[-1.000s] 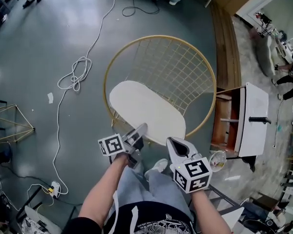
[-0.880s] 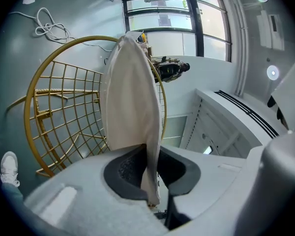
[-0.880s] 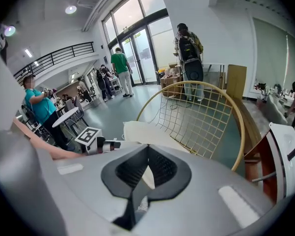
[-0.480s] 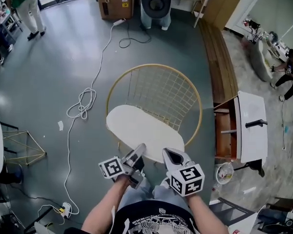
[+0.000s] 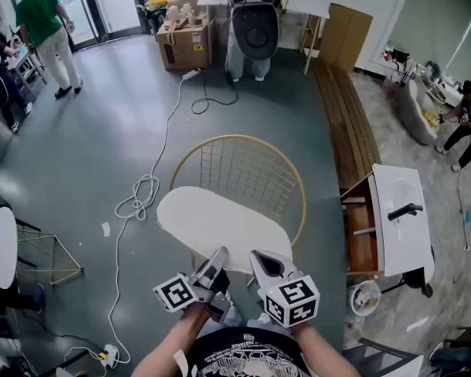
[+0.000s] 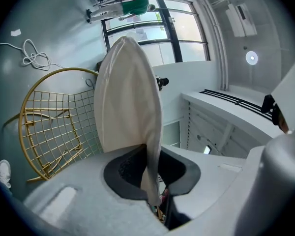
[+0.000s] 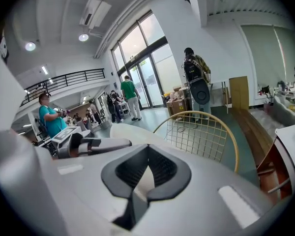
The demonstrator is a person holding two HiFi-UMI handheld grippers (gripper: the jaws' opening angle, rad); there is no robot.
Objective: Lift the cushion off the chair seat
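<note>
The white oval cushion (image 5: pixel 220 222) hangs over the round gold wire chair (image 5: pixel 247 167). My left gripper (image 5: pixel 218 262) is shut on its near edge, with my right gripper (image 5: pixel 257 264) shut on the same edge just to the right. In the left gripper view the cushion (image 6: pixel 128 97) stands on edge, pinched between the dark pads, and is apart from the chair's wire mesh (image 6: pixel 54 127). In the right gripper view a strip of cushion (image 7: pixel 143 177) shows between the pads, and the chair back (image 7: pixel 201 132) lies beyond it.
A white cable (image 5: pixel 141 195) trails over the grey floor left of the chair. A white cabinet with an open wooden drawer (image 5: pixel 400 226) stands to the right. A round table (image 5: pixel 1 246) and a gold wire frame (image 5: pixel 47 258) are on the left. People and cardboard boxes (image 5: pixel 184 34) stand far behind.
Both grippers have risen with the cushion's near edge in them, and the cushion has come up off the seat. The head view has tipped up and shows more of the room.
</note>
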